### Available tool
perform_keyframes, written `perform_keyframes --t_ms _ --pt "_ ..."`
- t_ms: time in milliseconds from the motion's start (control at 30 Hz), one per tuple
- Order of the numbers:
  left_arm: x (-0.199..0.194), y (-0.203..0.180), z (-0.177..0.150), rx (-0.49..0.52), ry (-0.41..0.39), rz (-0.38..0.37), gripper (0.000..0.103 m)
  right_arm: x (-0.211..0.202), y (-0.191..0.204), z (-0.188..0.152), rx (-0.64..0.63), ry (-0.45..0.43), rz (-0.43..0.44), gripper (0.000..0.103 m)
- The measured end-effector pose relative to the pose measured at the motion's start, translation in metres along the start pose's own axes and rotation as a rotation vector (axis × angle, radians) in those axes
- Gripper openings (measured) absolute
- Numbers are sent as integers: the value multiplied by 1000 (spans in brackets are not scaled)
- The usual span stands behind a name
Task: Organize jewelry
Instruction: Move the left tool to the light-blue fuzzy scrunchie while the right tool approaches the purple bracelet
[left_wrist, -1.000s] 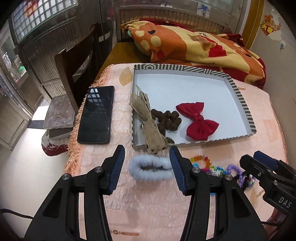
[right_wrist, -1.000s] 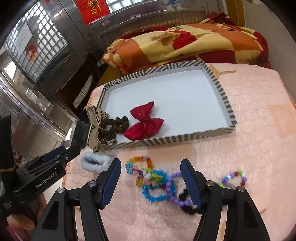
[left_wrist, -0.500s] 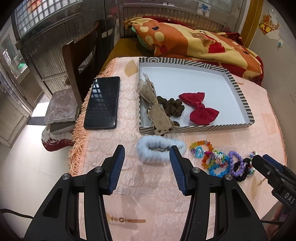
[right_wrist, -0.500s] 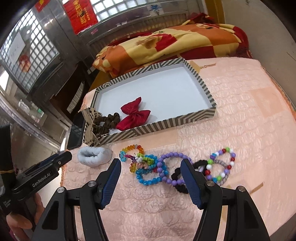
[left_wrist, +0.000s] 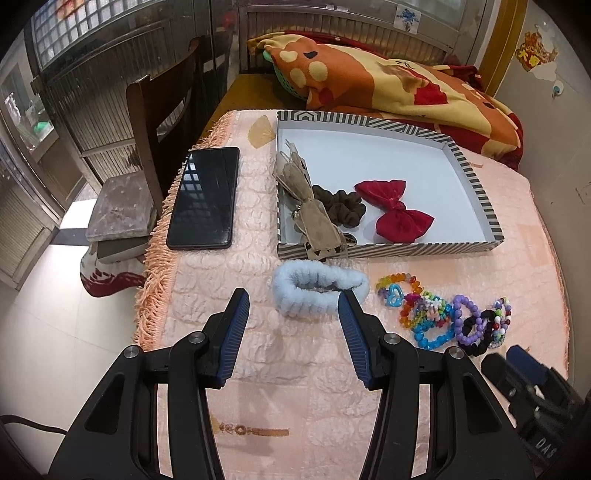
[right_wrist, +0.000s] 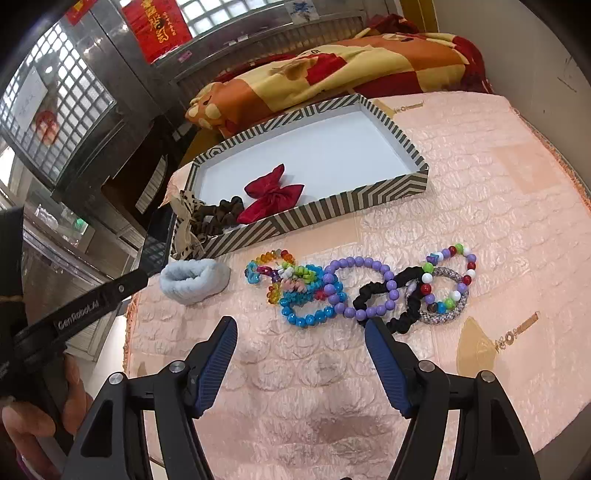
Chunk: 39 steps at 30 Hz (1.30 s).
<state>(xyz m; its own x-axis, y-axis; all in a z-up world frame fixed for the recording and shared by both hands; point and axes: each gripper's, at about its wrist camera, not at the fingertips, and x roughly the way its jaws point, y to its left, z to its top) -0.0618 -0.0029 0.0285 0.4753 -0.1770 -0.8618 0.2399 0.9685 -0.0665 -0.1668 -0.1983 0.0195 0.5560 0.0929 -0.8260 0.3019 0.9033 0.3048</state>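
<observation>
Bracelets lie tangled beside blue scrunchie, before striped tray; both claws gape empty, right claw just widening.

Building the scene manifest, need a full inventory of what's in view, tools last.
striped tray: 1, black-and-white rim, white floor, far side of table
red bow: 1, in tray
brown scrunchie: 1, in tray
tan bow: 1, over tray's near-left rim
fluffy scrunchie: 1, pale blue, on cloth before tray
bead bracelets: several, multicoloured, overlapping, on cloth
black scrunchie: 1, among bracelets
phone: 1, black, left of tray
tablecloth: 1, pink
chair: 1, dark wood
blanket: 1, orange-yellow, behind table
left tool: open, empty
right tool: open, empty, jaws just widening
hand: 1, holds left tool
</observation>
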Motion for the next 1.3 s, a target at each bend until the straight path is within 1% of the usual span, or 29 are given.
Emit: perform_keyframes --t_ms 200,467,633,900,1133,1167,1200,1300 --pt "0 2 2 -16 -3 -3 50 -7 0 5 -22 -27 -21 74" --pt "3 5 1 -31 9 -1 50 -12 -8 22 -57 -38 -71 74" --pt "3 8 2 -39 8 7 50 -11 -6 27 -90 -36 -90 74" --pt "5 15 0 -46 14 16 50 -4 -5 28 -124 -13 -86 74" --pt "10 25 -2 -75 38 -5 50 2 -6 23 -128 13 -78 74" --pt "11 27 -2 -82 44 -12 51 3 -6 22 -129 20 -73 74" --pt "13 29 -3 -89 51 -22 54 4 -6 22 -133 26 -71 74" --pt "14 37 -5 -114 59 -53 58 7 -7 18 -142 36 -70 74"
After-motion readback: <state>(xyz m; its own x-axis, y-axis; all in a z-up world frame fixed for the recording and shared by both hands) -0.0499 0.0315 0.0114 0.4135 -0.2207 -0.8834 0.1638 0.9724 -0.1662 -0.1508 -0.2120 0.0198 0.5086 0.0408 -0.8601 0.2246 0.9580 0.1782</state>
